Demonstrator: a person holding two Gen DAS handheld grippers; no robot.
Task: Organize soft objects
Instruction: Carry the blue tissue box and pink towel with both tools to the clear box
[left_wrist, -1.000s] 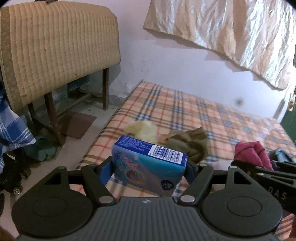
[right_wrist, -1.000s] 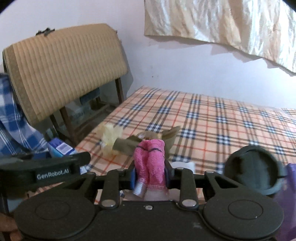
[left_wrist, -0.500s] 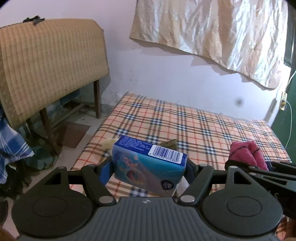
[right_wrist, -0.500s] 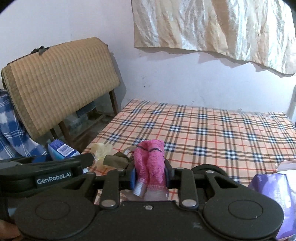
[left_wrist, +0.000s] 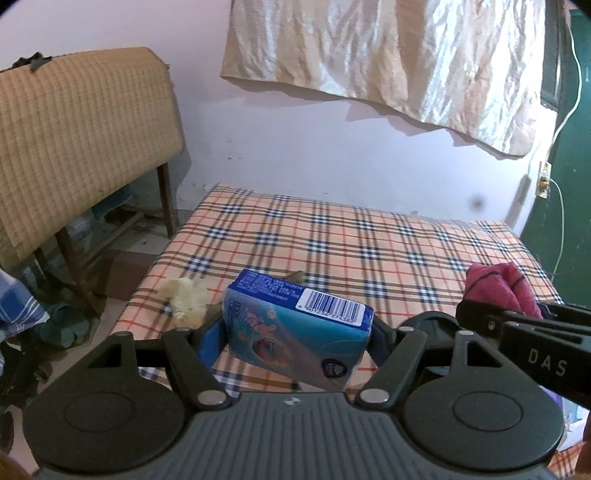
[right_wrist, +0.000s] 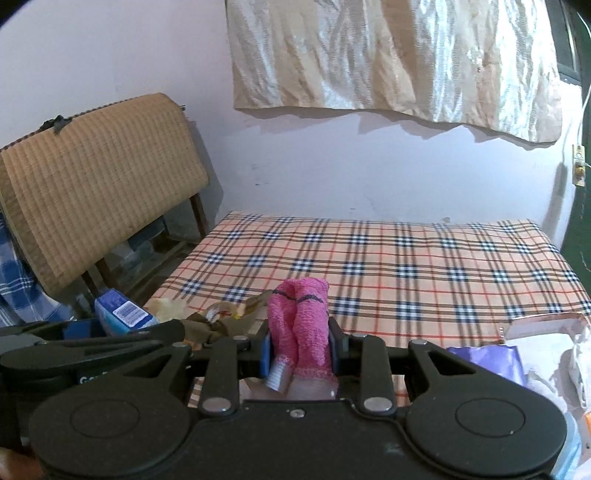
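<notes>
My left gripper (left_wrist: 297, 334) is shut on a blue tissue pack (left_wrist: 295, 328) with a barcode and holds it above the near edge of the plaid bed (left_wrist: 351, 243). My right gripper (right_wrist: 299, 347) is shut on a folded pink towel (right_wrist: 301, 317), also held above the bed's (right_wrist: 388, 258) near edge. The pink towel also shows at the right of the left wrist view (left_wrist: 498, 291). The tissue pack shows at the left of the right wrist view (right_wrist: 123, 314). A pale yellow soft thing (left_wrist: 186, 297) and an olive cloth (right_wrist: 218, 325) lie on the bed's near left corner.
A chair draped with a woven mat (left_wrist: 74, 136) stands left of the bed. A purple packet (right_wrist: 491, 358) and white bags (right_wrist: 554, 343) lie at the bed's near right. A cloth (right_wrist: 388, 59) hangs on the wall. A green door (left_wrist: 569, 184) is at the right.
Both grippers have risen and drawn back from the bed with their loads still held. The yellow thing and olive cloth now sit lower and farther off in view.
</notes>
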